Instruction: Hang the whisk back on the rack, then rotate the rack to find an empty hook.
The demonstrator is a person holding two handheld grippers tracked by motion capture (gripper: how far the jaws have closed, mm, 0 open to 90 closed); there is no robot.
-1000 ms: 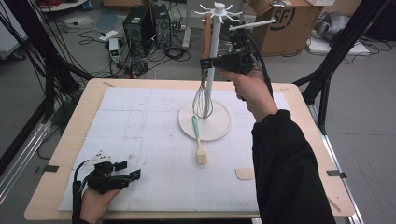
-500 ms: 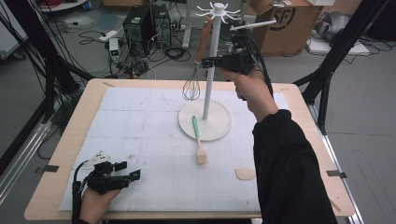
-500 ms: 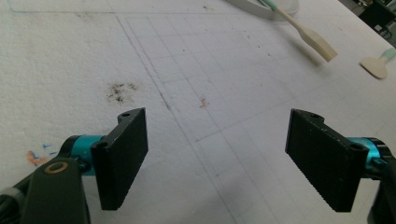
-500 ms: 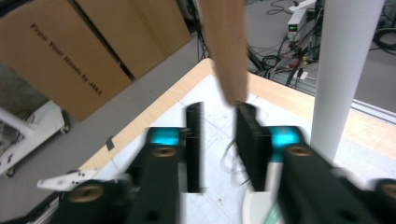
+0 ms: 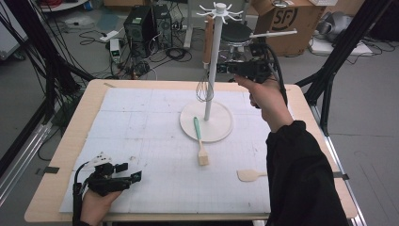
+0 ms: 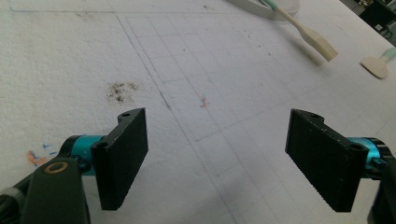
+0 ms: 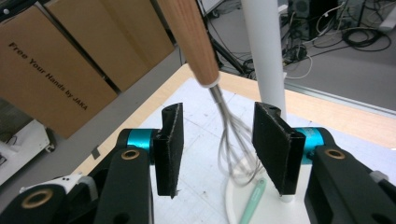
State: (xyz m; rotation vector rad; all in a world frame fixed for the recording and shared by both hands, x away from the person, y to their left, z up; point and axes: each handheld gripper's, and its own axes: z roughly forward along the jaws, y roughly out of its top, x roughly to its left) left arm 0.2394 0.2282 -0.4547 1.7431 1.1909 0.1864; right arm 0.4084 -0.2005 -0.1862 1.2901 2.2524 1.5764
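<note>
The whisk [image 7: 233, 140] has a light brown wooden handle and silver wires; the rack pole [image 5: 212, 70] and its round base [image 5: 223, 129] are white; the brush [image 5: 199, 141] has a mint green handle and beige head

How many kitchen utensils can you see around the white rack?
3: a whisk hanging on the rack, a brush lying across the rack's base onto the mat, and a spatula at the mat's right edge.

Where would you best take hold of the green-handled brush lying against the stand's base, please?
Grip the brush mid-handle, coming from above with jaws across its width. Its green end rests raised on the base plate, the wooden head on the mat, so the slanted handle probably leaves room beneath for the jaw tips.
</note>
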